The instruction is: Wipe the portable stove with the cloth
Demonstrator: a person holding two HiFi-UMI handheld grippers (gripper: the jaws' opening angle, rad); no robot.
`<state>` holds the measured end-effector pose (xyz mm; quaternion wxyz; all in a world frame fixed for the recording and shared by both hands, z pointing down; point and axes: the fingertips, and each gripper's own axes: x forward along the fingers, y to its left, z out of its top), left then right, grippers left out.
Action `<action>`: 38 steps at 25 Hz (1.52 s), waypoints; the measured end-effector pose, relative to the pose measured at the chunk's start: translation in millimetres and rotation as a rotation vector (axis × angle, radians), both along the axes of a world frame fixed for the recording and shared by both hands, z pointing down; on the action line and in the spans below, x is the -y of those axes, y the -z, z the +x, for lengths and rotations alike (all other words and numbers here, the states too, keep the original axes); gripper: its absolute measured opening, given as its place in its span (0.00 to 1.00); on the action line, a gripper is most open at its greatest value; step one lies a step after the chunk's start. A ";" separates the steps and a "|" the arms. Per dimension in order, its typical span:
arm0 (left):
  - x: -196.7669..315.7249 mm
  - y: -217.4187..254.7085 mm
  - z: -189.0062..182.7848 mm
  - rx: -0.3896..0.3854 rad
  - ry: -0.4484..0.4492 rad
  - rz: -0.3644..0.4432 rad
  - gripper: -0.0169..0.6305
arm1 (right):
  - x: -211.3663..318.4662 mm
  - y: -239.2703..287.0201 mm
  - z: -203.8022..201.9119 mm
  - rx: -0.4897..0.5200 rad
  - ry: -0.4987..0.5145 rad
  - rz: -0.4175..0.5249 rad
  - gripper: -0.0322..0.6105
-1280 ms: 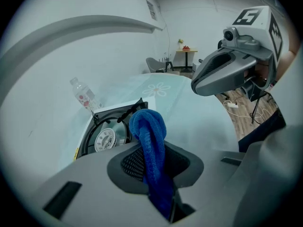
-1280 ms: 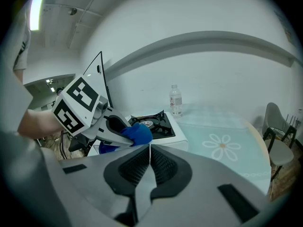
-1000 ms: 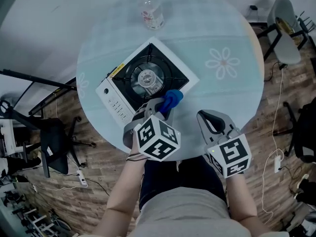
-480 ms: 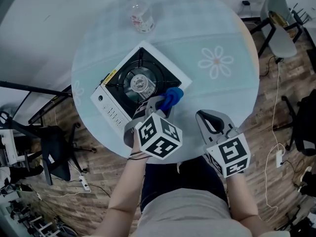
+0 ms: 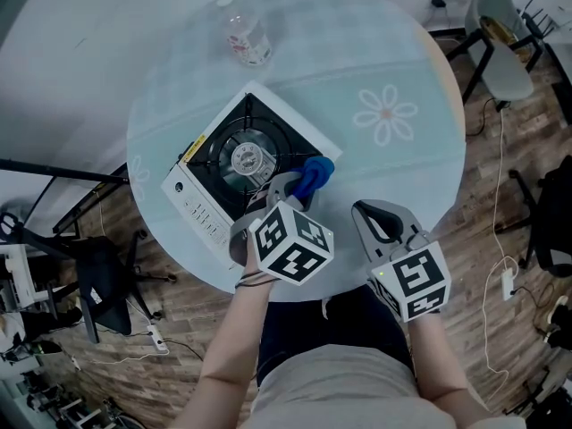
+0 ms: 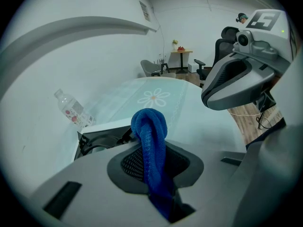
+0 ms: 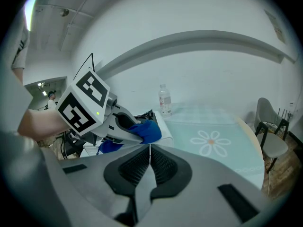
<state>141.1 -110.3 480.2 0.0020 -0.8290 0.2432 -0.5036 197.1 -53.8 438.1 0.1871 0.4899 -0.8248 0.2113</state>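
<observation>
Left gripper jaws clamped on soft blue knitted cloth. Bunch pokes past tips at near right edge of white square portable stove with black burner top, on round pale glass table. Right gripper jaws pressed together, empty, idle alongside. Cloth likely light, floppy; best pinched mid-bunch. Versus second ago: cloth at same stove edge, little change.

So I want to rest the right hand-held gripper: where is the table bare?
Bare: the right half of the table around the flower print, from the stove to the right rim. Crowded: near left, with stove, cloth and left hand-held gripper.
</observation>
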 end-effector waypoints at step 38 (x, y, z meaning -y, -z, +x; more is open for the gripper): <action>5.1 12.3 30.8 -0.063 -0.044 0.079 0.15 | -8.9 3.8 18.8 -0.006 -0.052 0.039 0.09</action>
